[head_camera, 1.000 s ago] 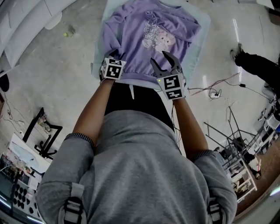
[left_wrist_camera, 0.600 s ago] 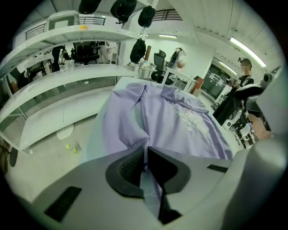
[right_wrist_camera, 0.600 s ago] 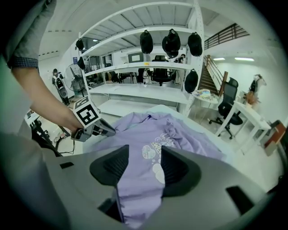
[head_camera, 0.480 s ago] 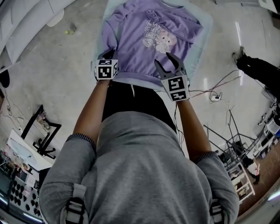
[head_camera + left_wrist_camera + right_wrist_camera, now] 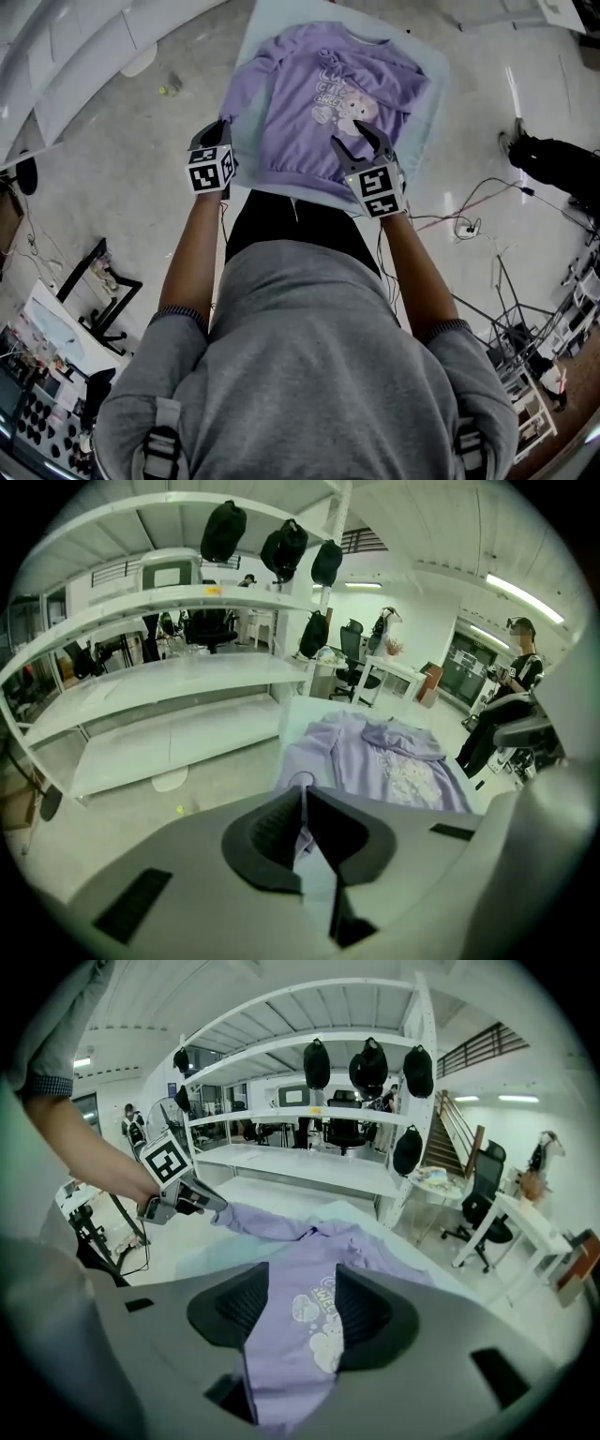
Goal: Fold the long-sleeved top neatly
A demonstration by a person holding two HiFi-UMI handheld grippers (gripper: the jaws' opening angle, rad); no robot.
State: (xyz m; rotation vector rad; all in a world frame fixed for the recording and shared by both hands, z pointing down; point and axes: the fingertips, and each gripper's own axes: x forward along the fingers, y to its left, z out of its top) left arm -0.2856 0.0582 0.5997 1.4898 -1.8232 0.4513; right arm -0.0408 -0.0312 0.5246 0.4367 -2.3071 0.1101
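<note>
A lilac long-sleeved top (image 5: 328, 94) with a cartoon print lies face up on a pale blue table (image 5: 437, 84). My left gripper (image 5: 217, 129) is off the table's left edge, shut on the end of the top's left sleeve (image 5: 262, 1224). The sleeve runs stretched out sideways from the body of the top. In the left gripper view a thin fold of lilac cloth (image 5: 302, 836) is pinched between the closed jaws. My right gripper (image 5: 360, 139) hovers open above the near hem, right of centre. The printed front (image 5: 314, 1335) shows through its gap, and its pads do not press on the cloth.
White shelving (image 5: 169, 686) stands left of the table, with black bags (image 5: 370, 1063) hanging from its top. A person in black (image 5: 553, 155) is on the right. Cables (image 5: 469, 202) lie on the floor by the table's near right corner, and equipment stands are at both lower sides.
My left gripper has closed on the sleeve end at the top's near left corner. It has lifted and swung out to the left with it. The right gripper has hardly moved.
</note>
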